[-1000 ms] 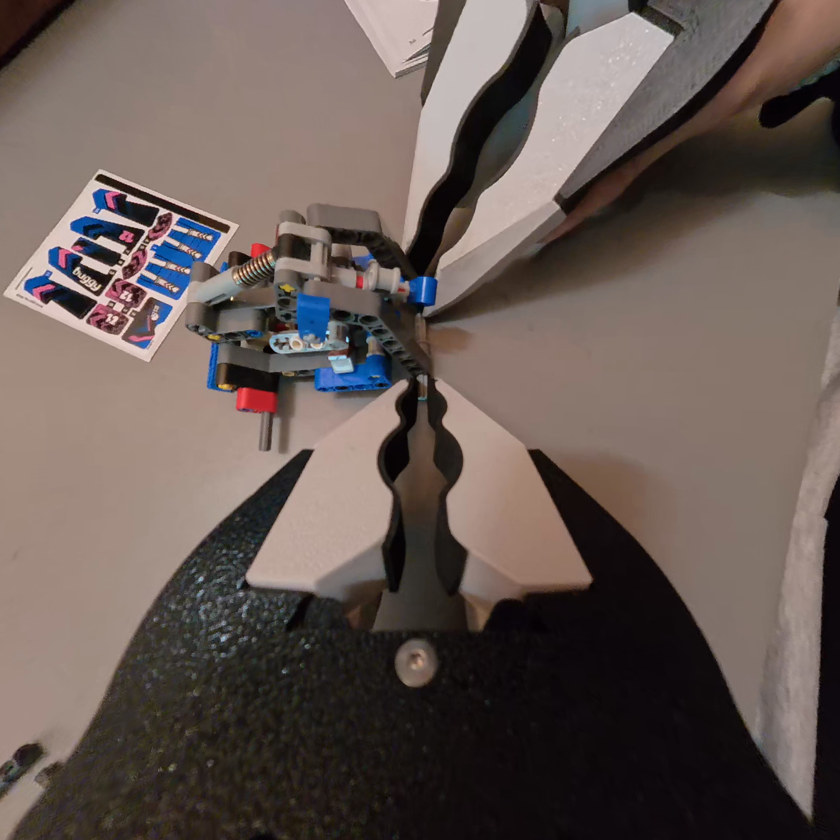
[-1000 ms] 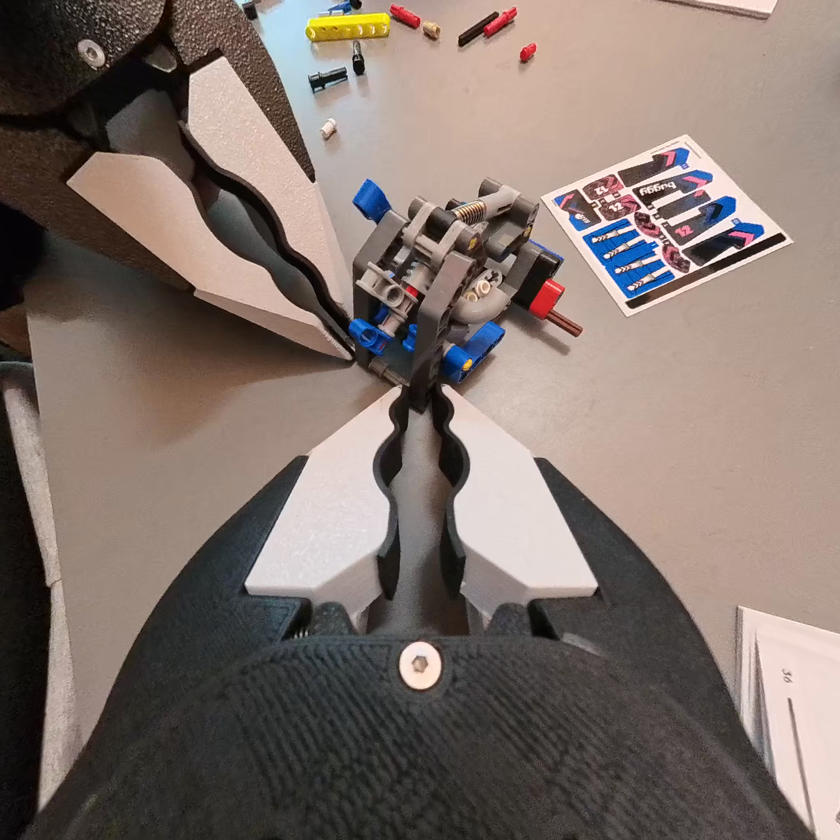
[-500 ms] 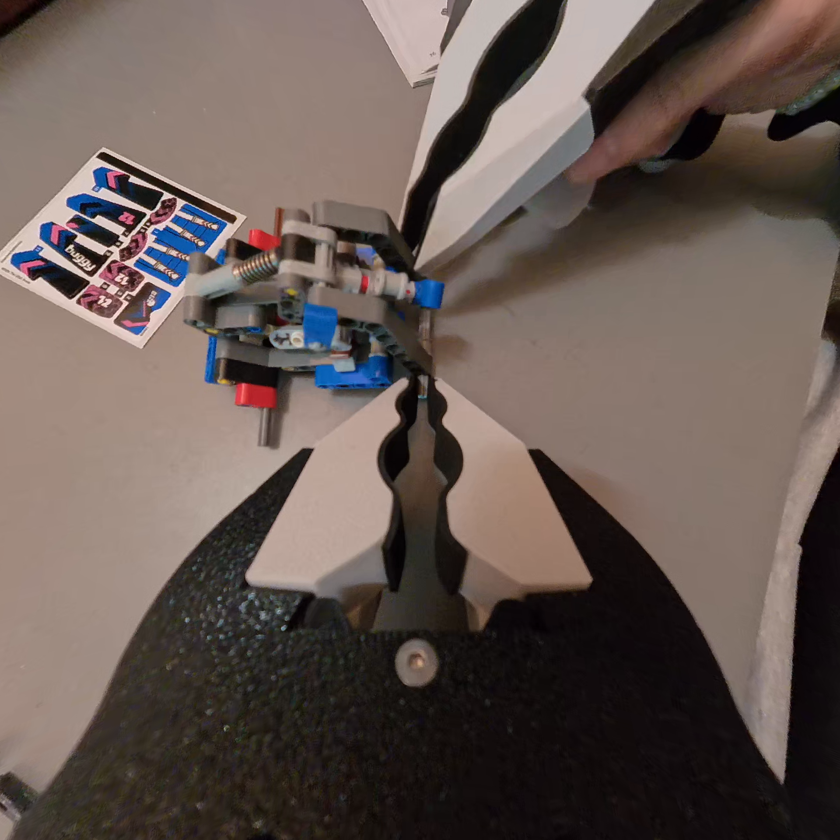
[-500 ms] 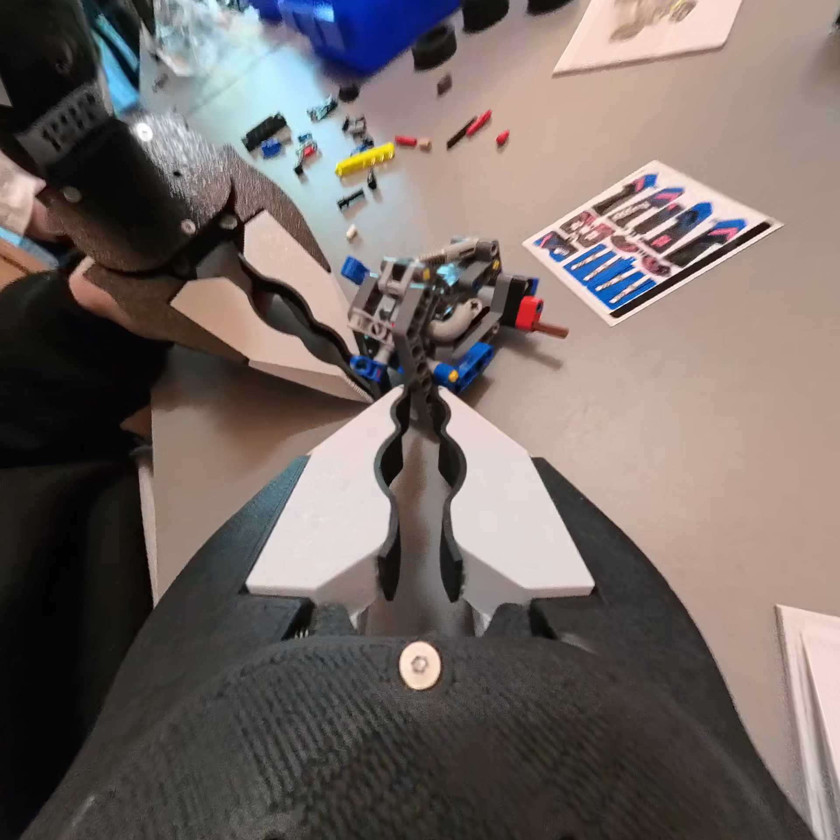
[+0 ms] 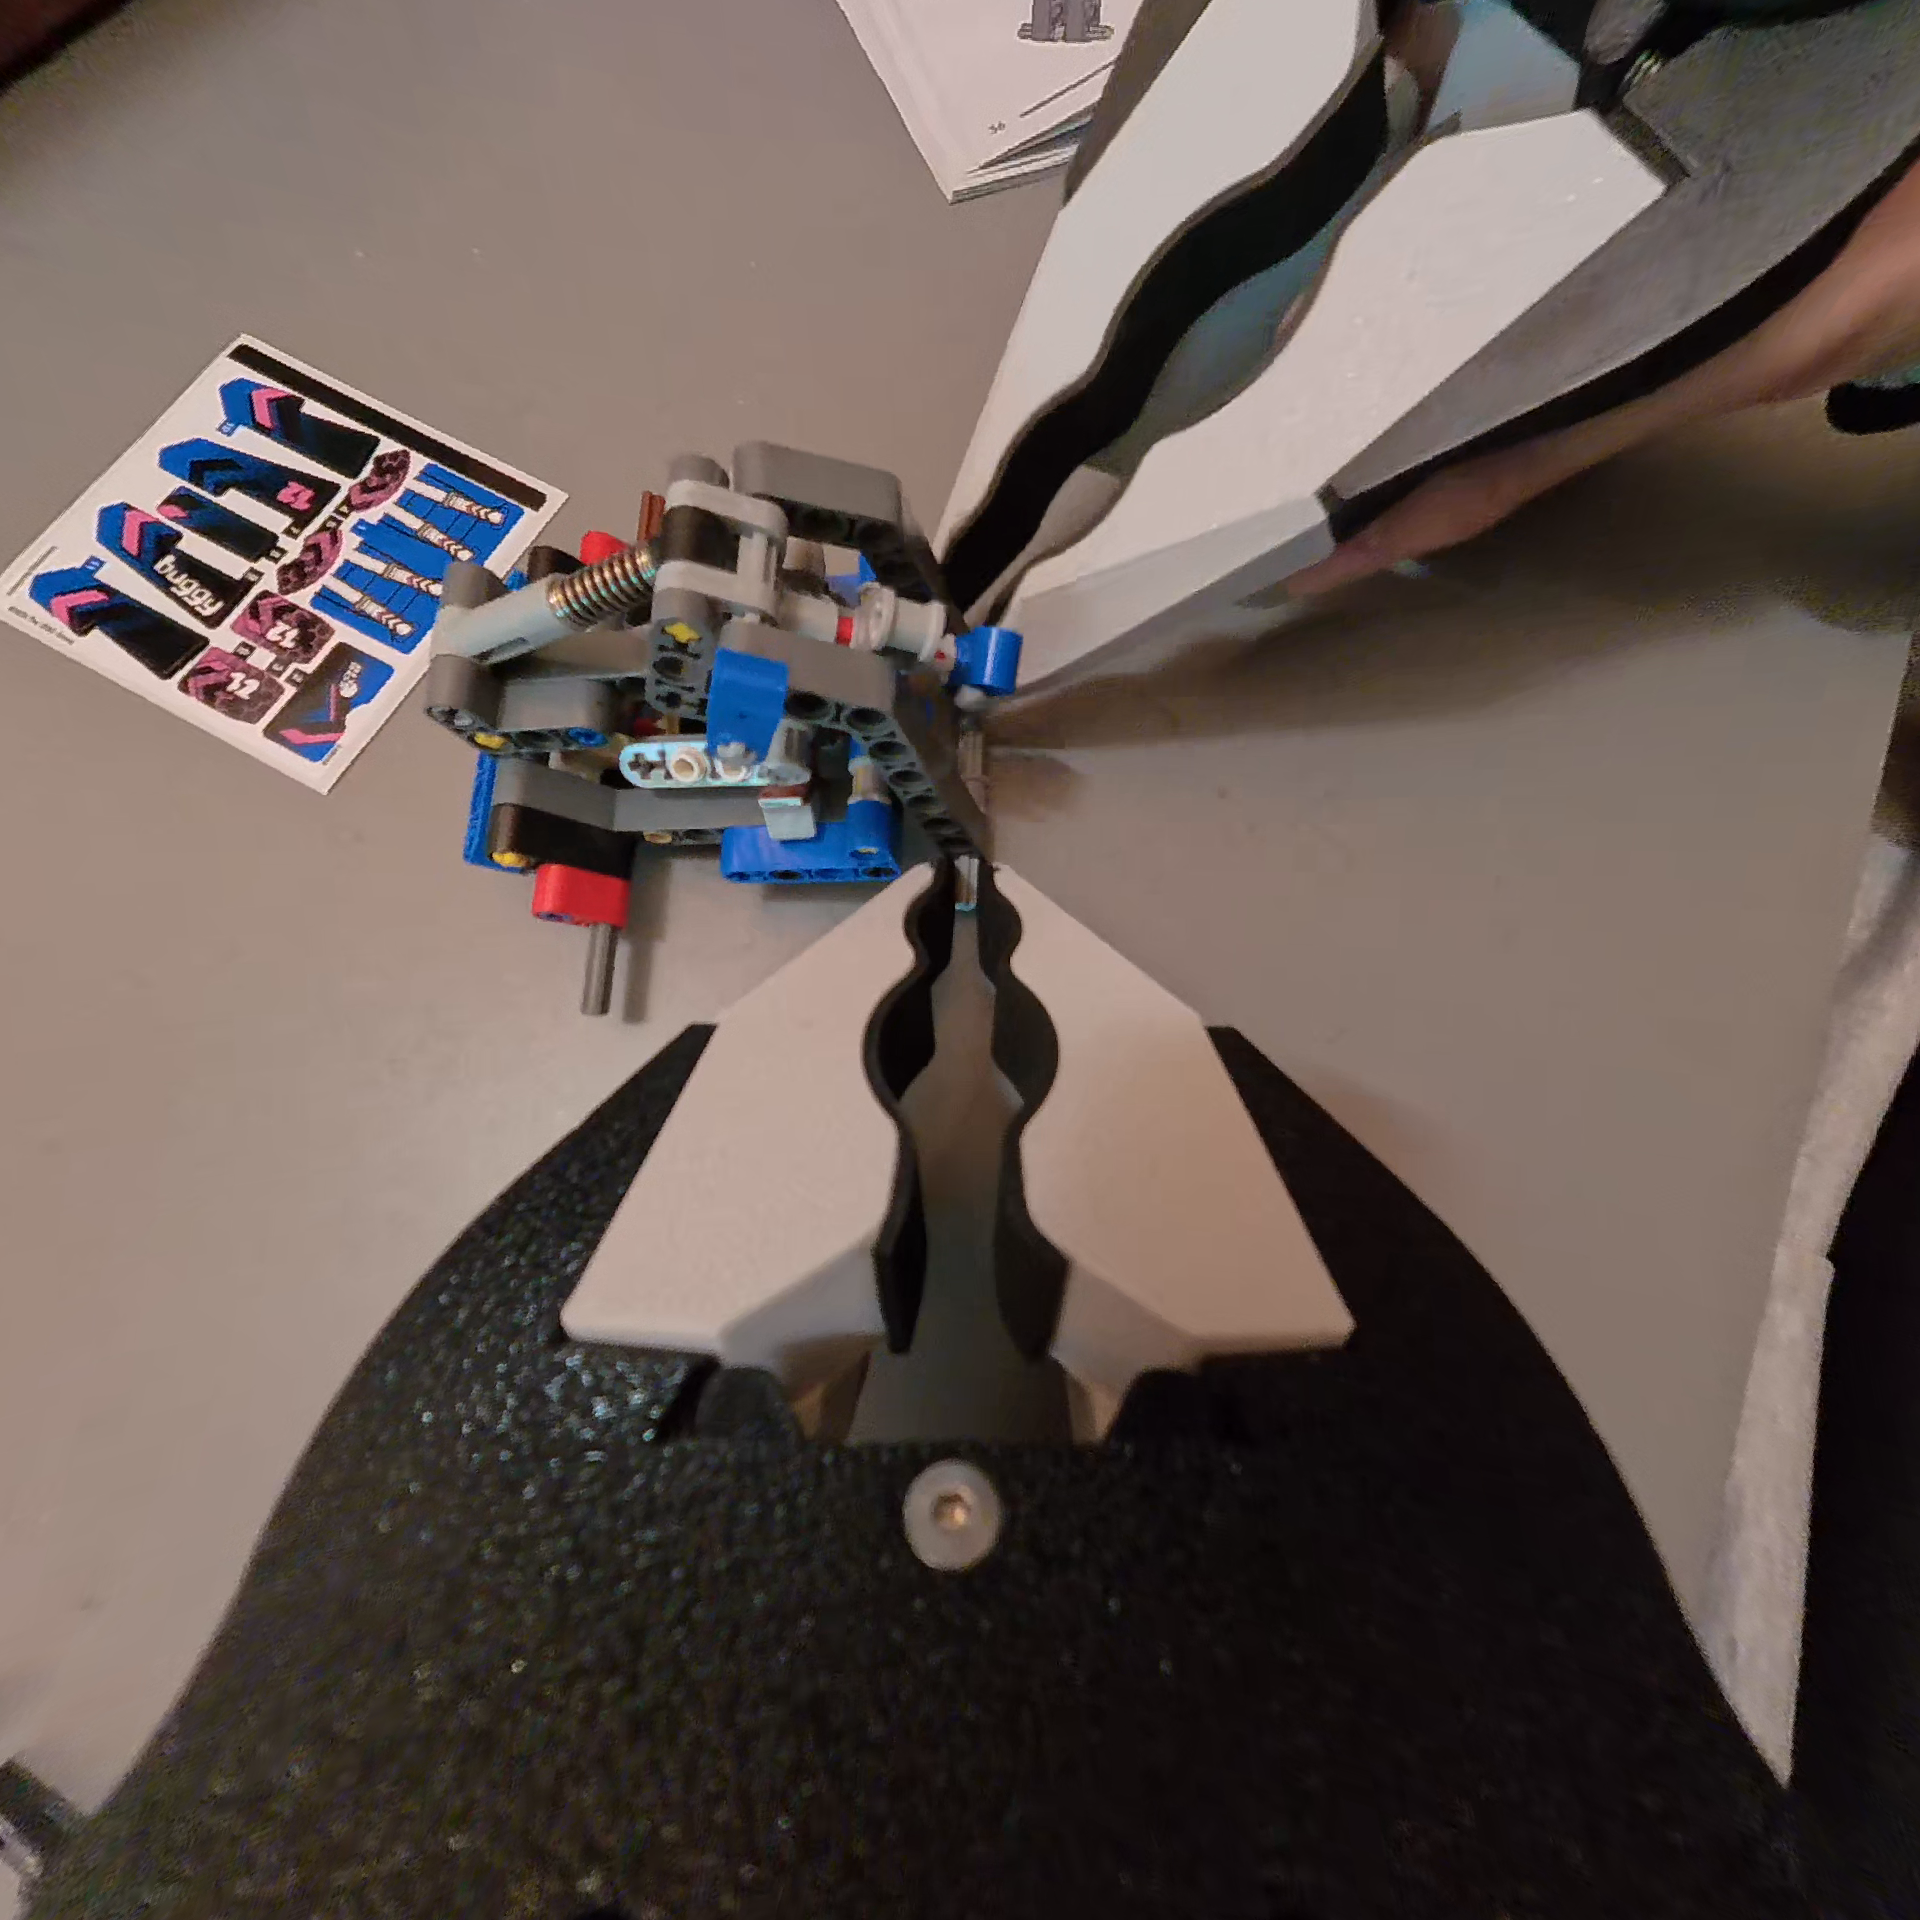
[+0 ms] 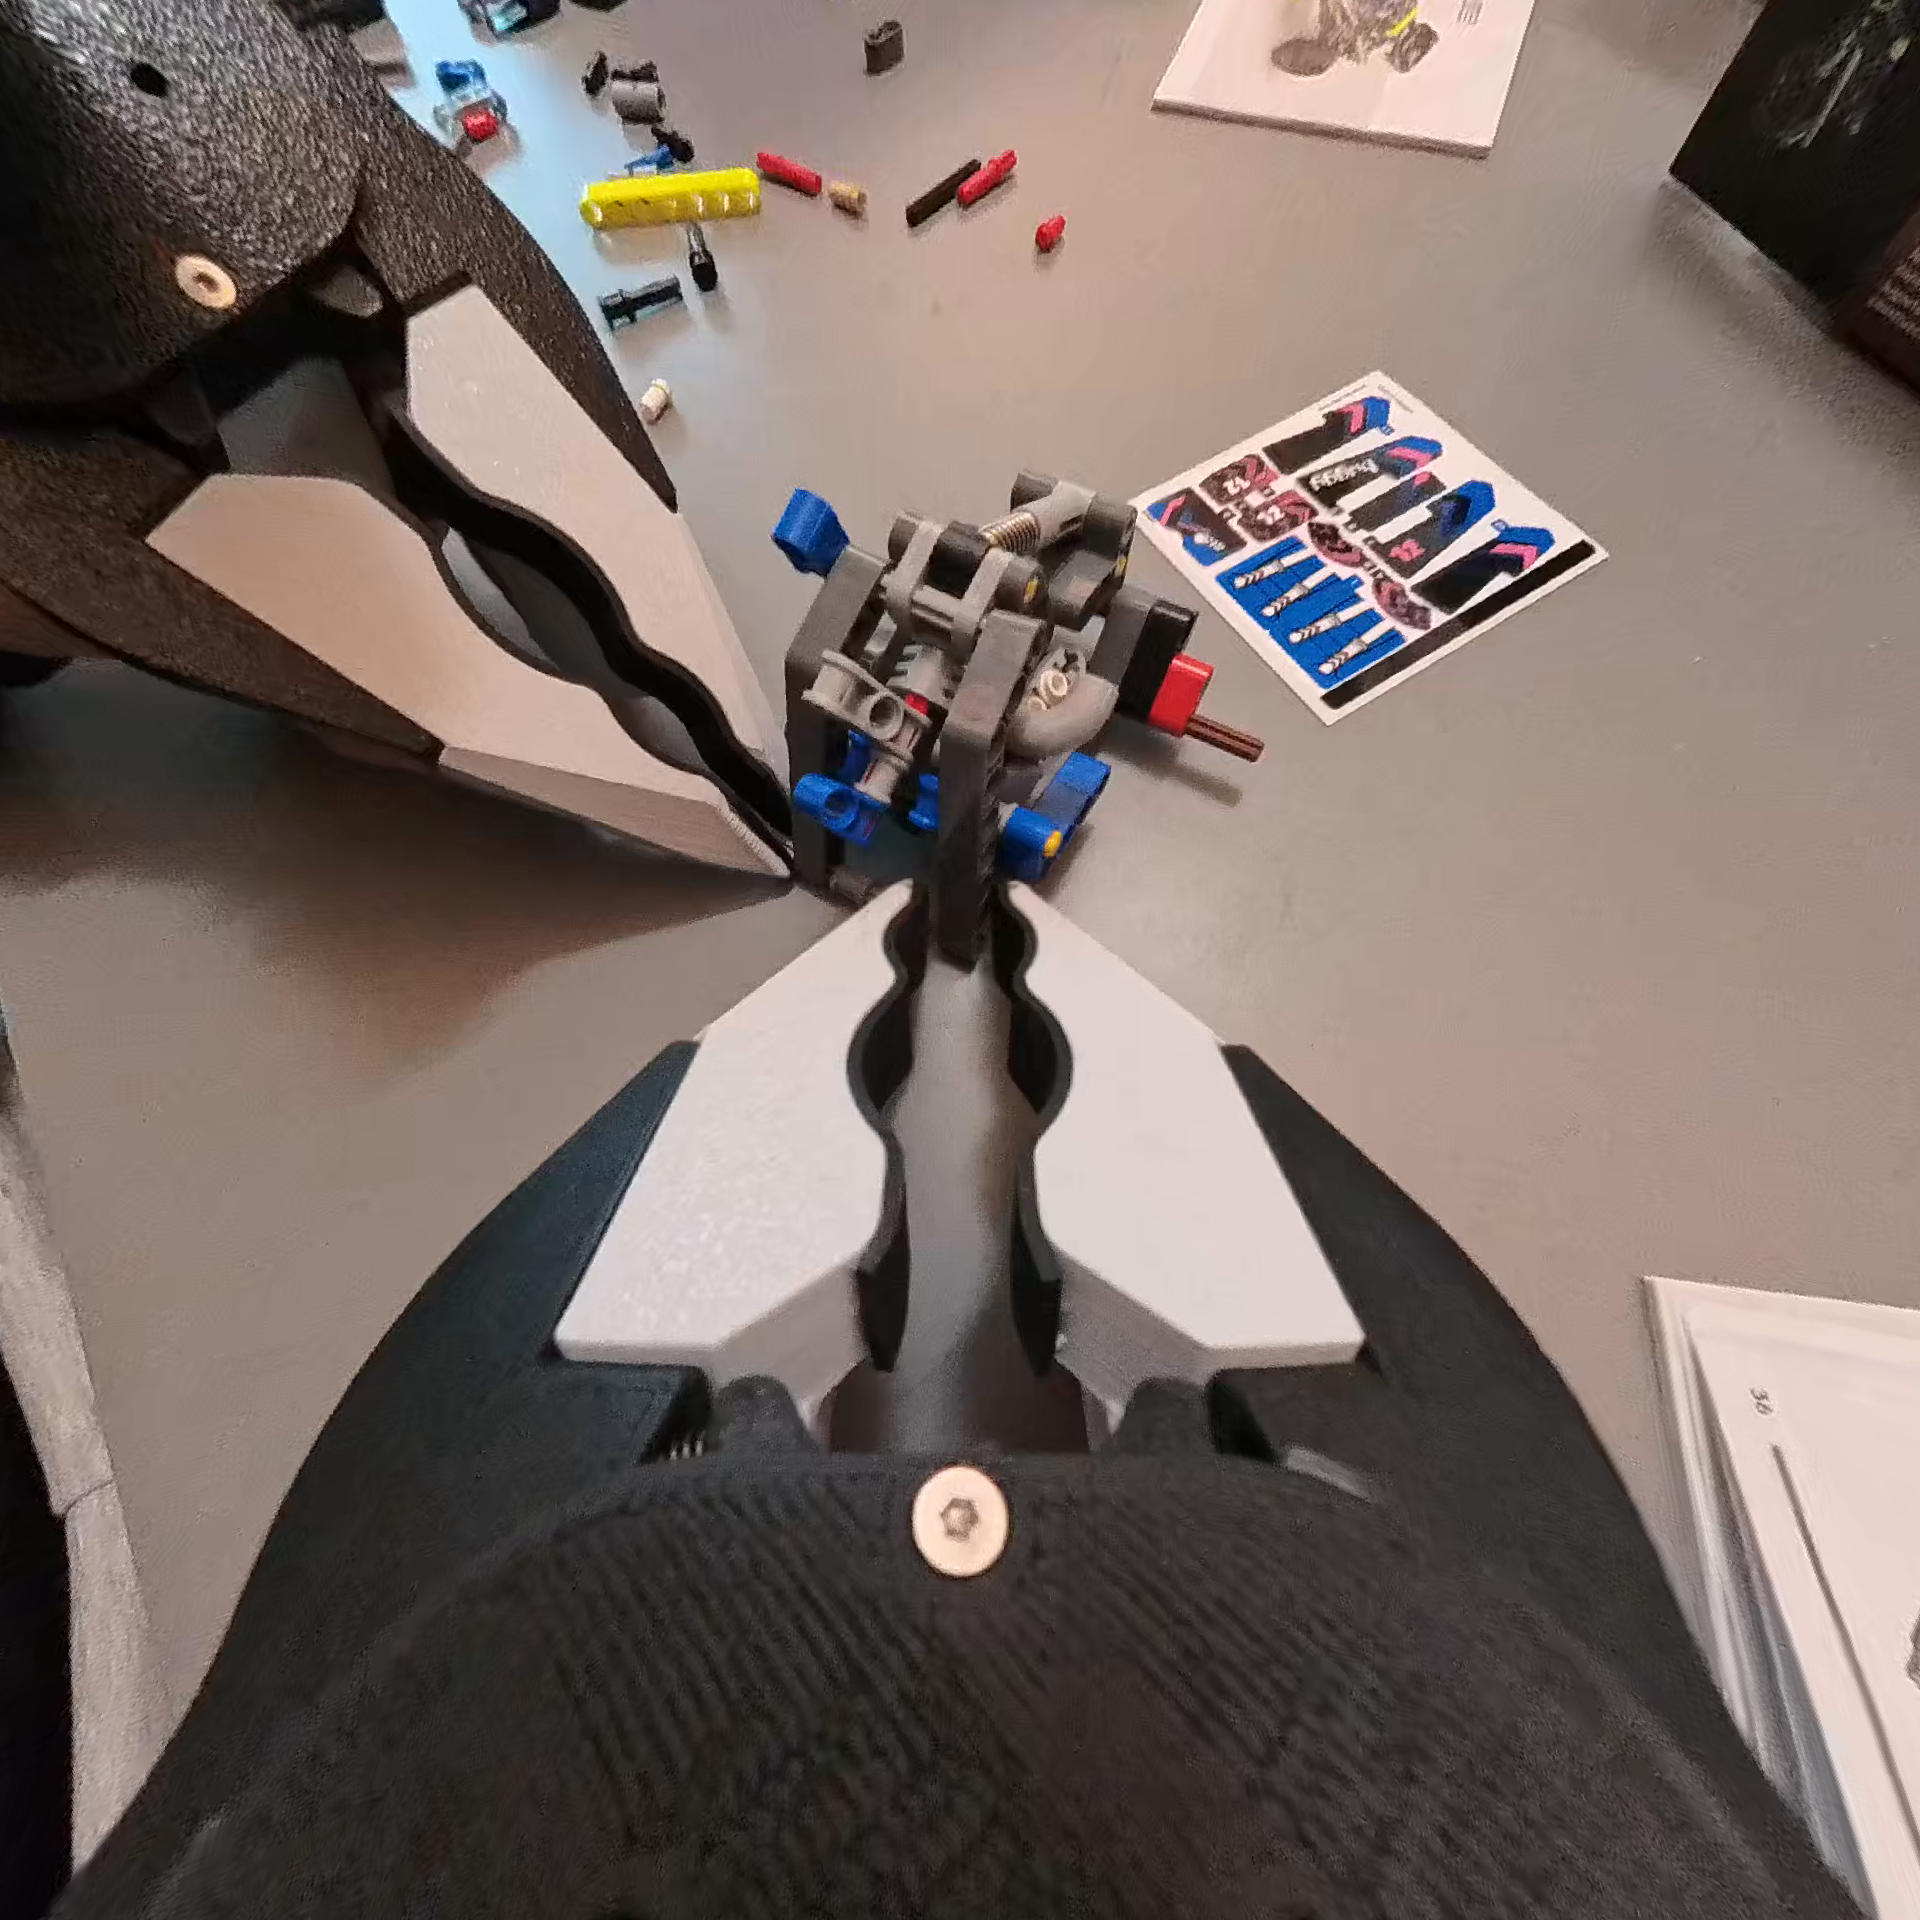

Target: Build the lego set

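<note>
The partly built lego model, grey and blue with a spring shock and a red part, stands on the grey table. It also shows in the right wrist view. My left gripper is shut on the near end of the model's dark grey frame beam. My right gripper is shut on another dark grey beam of the same frame. In the left wrist view the right gripper comes in from the upper right. In the right wrist view the left gripper comes in from the upper left, at the frame's corner.
A sticker sheet lies just beyond the model. Several loose parts, among them a yellow beam, lie at the far left. Instruction booklets lie far and at the near right. A black box stands far right. One gripper's finger ends stand about 4 centimeters off the other's.
The right gripper tilted up half a second ago and has come back down, still on the frame. The left gripper has kept its grip. The model has barely shifted.
</note>
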`<state>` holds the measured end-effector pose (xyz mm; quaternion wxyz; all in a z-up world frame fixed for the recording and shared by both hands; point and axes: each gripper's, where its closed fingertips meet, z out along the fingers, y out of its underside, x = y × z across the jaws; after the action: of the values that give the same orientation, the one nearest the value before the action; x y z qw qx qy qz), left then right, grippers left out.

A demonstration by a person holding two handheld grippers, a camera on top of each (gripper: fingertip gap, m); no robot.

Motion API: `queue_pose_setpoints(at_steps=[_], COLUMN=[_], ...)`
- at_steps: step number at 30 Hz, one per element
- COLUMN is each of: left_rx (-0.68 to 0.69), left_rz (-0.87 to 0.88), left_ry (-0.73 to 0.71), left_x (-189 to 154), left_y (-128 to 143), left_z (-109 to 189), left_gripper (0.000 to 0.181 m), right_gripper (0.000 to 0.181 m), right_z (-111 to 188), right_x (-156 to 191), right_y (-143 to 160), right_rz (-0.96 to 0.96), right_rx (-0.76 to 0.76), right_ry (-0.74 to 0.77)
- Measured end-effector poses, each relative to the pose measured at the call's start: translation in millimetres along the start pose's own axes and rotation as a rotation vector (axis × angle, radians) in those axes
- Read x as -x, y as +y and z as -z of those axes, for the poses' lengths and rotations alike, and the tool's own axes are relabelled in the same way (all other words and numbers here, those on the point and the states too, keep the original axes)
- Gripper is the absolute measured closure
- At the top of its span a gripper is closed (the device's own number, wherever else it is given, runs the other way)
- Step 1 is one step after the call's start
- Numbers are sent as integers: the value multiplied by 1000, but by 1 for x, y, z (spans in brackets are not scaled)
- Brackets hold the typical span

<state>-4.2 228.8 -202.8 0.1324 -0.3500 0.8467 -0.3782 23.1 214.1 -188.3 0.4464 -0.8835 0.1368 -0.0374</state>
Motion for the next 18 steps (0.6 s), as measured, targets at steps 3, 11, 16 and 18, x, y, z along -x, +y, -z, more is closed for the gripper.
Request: queue_pose_setpoints(at_steps=[3, 11, 16, 18], left_rx=[1, 4, 6, 15], left_rz=[-6, -20, 0, 1], left_ry=[-2, -37, -42, -63], left_x=[0, 2, 3, 4], left_y=[0, -2, -3, -4], left_z=[0, -2, -3, -4], left_gripper=[180, 180, 180, 180], right_gripper=[173, 173, 173, 173], right_z=[-5, -8, -9, -9], right_x=[-2, -3, -4, -4], right_y=[1, -1, -2, -2], right_rz=[11, -184, -244, -265], right_rx=[23, 20, 16, 14], right_ry=[10, -72, -115, -124])
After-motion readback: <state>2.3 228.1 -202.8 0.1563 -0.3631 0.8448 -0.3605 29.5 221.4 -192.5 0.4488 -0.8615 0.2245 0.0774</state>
